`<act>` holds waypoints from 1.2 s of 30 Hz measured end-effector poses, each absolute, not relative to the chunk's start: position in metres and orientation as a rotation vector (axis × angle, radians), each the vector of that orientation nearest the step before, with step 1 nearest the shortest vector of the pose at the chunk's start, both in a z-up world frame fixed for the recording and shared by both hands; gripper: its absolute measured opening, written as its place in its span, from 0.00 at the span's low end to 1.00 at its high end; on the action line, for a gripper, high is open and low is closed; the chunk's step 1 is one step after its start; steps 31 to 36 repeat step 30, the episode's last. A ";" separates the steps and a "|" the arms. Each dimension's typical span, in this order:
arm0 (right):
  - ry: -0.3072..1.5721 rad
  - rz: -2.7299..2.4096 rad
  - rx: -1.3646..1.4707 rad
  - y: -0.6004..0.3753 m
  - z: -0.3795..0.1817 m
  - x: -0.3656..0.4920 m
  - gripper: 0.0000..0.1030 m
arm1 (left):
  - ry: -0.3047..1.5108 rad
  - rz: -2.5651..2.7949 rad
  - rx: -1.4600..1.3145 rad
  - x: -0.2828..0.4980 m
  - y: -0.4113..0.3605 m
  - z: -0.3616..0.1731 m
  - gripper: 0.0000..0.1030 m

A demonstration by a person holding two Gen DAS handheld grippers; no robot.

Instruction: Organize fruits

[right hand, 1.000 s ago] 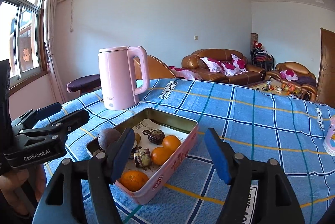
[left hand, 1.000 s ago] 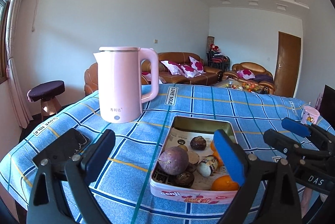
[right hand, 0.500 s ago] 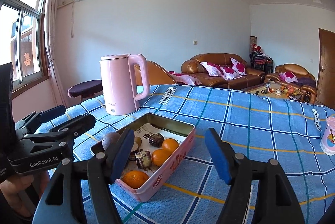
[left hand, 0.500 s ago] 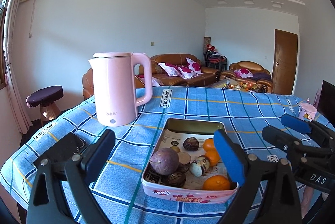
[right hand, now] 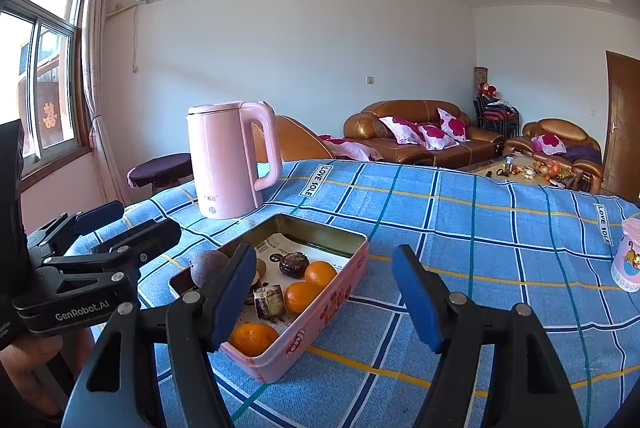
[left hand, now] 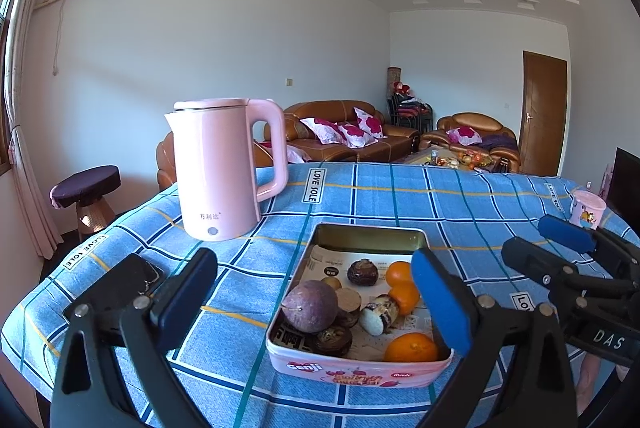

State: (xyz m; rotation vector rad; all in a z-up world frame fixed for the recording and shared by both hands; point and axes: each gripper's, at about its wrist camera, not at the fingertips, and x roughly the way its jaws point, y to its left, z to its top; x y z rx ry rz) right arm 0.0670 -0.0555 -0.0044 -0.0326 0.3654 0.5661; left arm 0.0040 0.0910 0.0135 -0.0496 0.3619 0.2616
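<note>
A pink tin (left hand: 360,366) (right hand: 332,304) sits on the blue checked tablecloth. It holds a purple passion fruit (left hand: 310,306) (right hand: 206,264), three oranges (left hand: 412,348) (right hand: 320,274), a dark round fruit (left hand: 362,271) and a few smaller pieces. My left gripper (left hand: 312,260) (right hand: 146,220) hovers open just short of the tin's near end, nothing between its blue pads. My right gripper (right hand: 323,256) (left hand: 526,236) hangs open to the right of the tin, its left pad in front of the tin's near corner, holding nothing.
A tall pink kettle (left hand: 218,168) (right hand: 228,164) stands behind the tin to the left. A black flat object (left hand: 124,280) lies near the table's left edge. A pink cup (right hand: 628,256) (left hand: 587,203) stands far right. A hand (right hand: 24,352) holds the left gripper.
Both grippers stay open and nearly still. The views only drift slightly, and nothing in the tin has moved.
</note>
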 end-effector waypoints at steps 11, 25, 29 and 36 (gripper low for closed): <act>0.352 0.545 -0.023 -0.068 -0.001 0.066 0.70 | 0.351 0.238 -0.041 0.002 0.083 0.020 1.00; 0.346 0.529 -0.029 -0.077 0.000 0.064 0.70 | 0.375 0.267 -0.022 0.008 0.075 0.017 1.00; 0.350 0.525 -0.024 -0.083 -0.001 0.065 0.70 | 0.371 0.246 -0.017 0.007 0.069 0.017 1.00; 0.354 0.524 -0.024 -0.085 -0.001 0.066 0.70 | 0.370 0.241 -0.020 0.006 0.069 0.018 1.00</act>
